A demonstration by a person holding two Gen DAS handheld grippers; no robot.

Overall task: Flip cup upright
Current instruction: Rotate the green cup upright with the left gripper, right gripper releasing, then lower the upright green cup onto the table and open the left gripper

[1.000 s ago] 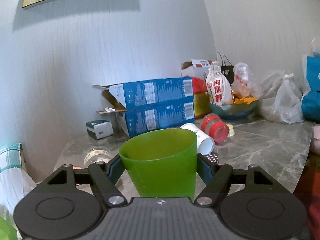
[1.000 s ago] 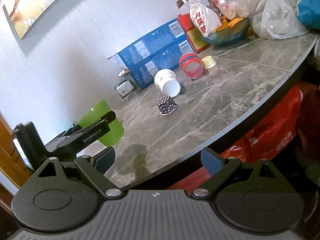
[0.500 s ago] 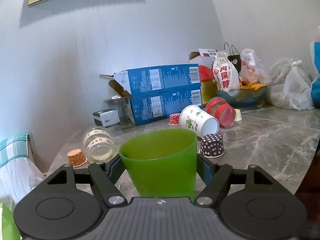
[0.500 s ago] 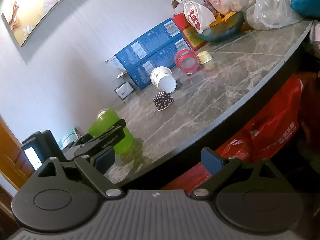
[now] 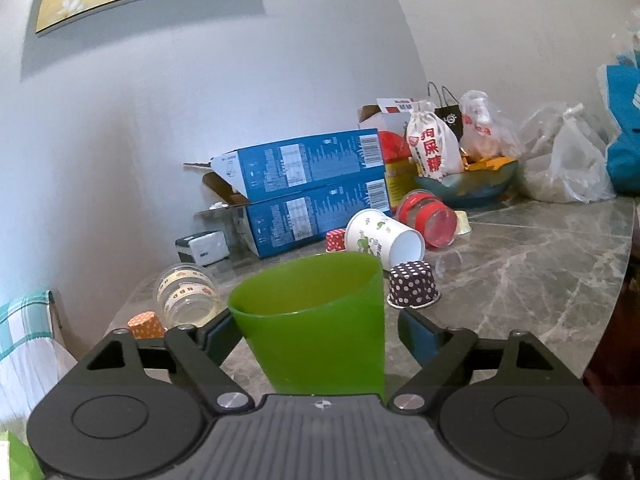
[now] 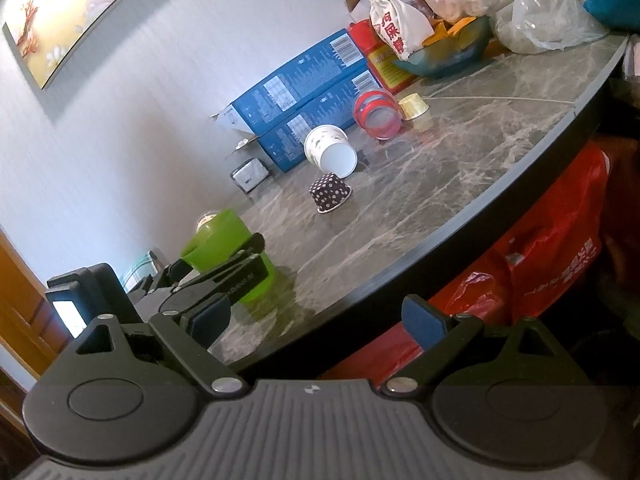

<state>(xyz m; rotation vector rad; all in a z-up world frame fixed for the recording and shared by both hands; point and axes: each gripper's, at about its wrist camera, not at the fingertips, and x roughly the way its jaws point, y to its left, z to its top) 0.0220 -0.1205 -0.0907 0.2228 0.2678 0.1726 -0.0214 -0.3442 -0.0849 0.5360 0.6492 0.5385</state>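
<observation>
A bright green plastic cup (image 5: 316, 320) is standing upright, mouth up, near the edge of a grey marbled desk (image 5: 540, 272). It is smooth, tapering from a wide rim to a narrower base, and looking empty.

The left claw (image 5: 316, 334) is sitting around the cup with its blue pads opened out: the right pad is showing a clear gap from the cup wall, while the left pad is lying just beside it, and contact cannot be told. From the right wrist view the cup (image 6: 228, 256) is resting on the desk with that claw around it.

The right claw (image 6: 316, 322) is hanging wide open beyond the desk's rim, holding nothing.

Behind the cup, one white paper cup (image 5: 382, 236) is lying on its side, one red-banded jar (image 5: 430, 218) is lying on its side, and one clear jar (image 5: 186, 294) is lying at the left. Four small baking cups are showing: one dark dotted (image 5: 412, 284), one red (image 5: 335, 240), one orange (image 5: 146, 324), one gold (image 6: 414, 106). Two blue boxes (image 5: 312, 188) are stacked by the wall.
</observation>
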